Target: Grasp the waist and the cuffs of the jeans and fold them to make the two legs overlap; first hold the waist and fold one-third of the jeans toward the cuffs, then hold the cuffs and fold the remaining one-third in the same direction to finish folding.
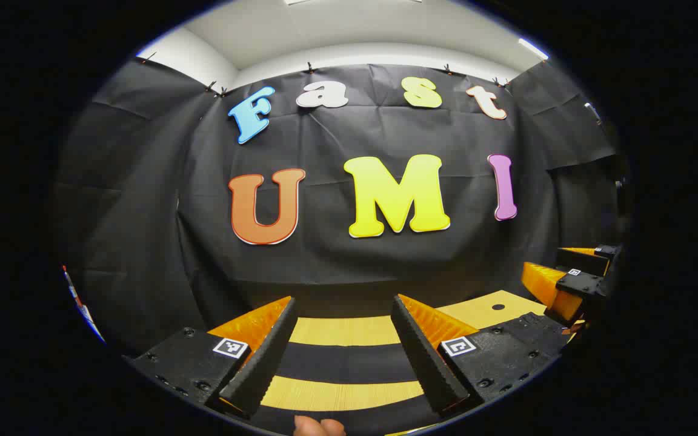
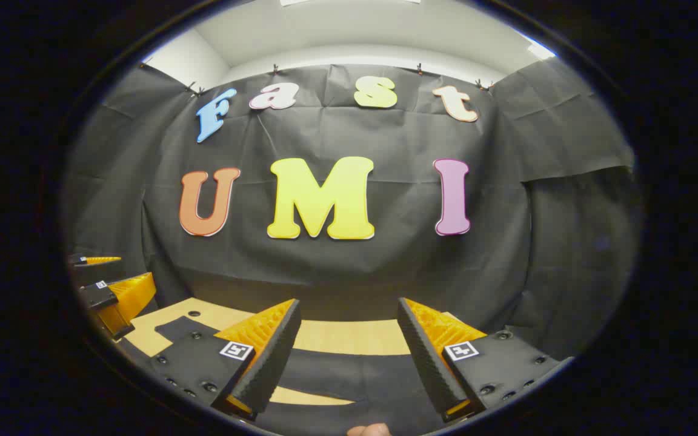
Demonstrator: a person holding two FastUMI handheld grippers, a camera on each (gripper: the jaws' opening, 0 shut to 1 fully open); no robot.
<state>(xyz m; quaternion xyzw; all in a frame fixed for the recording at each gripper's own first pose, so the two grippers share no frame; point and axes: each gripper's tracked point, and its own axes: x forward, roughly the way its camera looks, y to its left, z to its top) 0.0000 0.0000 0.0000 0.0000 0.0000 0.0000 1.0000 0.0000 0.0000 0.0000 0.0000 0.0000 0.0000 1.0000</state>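
Both tongs gape wide and hold nothing: left tongs (image 1: 343, 345), right tongs (image 2: 346, 348). Dark jeans (image 2: 349, 369) lie in bands across the pale worktop (image 1: 343, 330) just below them. Lower both together and pinch waist and cuffs cleanly. Beyond, bare worktop runs to the cloth wall (image 2: 337, 266), leaving folding room.

The left gripper (image 1: 344, 348) has its fingers spread, and the gap between them is free. The same is true for the right gripper (image 2: 349, 354). Ahead of both, the wooden table (image 1: 343, 330) is crossed by flat dark fabric (image 1: 343, 362), nothing tall. The black cloth wall (image 2: 349, 260) closes the far side. The two grippers stand well apart.
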